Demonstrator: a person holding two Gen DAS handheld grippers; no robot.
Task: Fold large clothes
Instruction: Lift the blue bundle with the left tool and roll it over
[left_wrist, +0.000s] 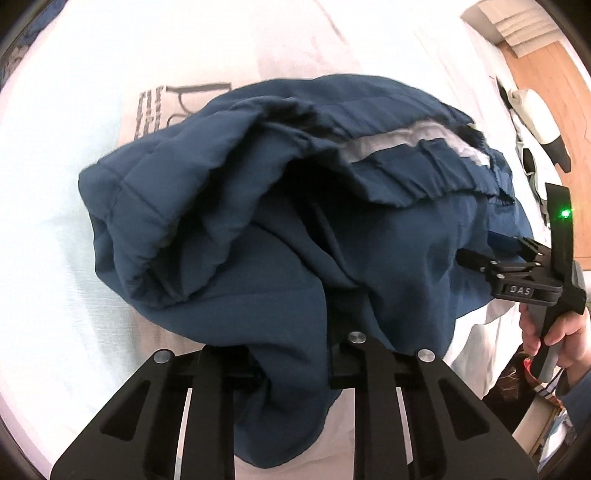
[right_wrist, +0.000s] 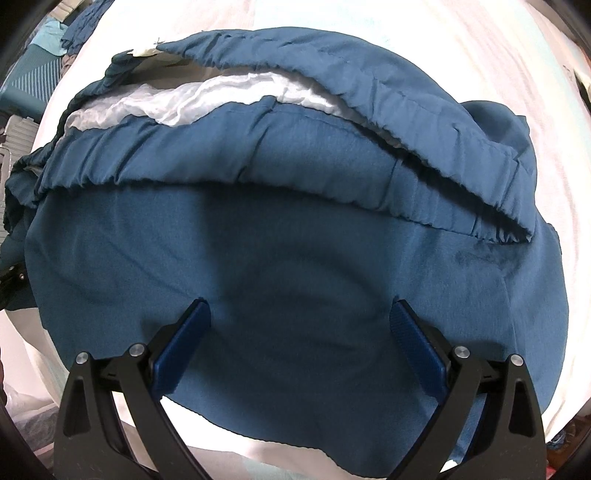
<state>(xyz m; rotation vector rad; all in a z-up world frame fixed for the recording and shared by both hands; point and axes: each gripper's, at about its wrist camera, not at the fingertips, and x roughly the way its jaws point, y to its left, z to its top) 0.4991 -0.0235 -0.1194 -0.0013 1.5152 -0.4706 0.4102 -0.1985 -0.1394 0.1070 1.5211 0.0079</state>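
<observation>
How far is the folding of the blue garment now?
Early stage. Done: the blue garment lies on the white sheet, waistband visible. In hand: the left gripper has pinched a fold; the right gripper stands open over the cloth. Left: the fabric is bunched, not yet a flat, neat fold.

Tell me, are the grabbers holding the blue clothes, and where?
The left gripper pinches a bunched fold of the blue garment. The right gripper stands open over its flat part, holding nothing.
</observation>
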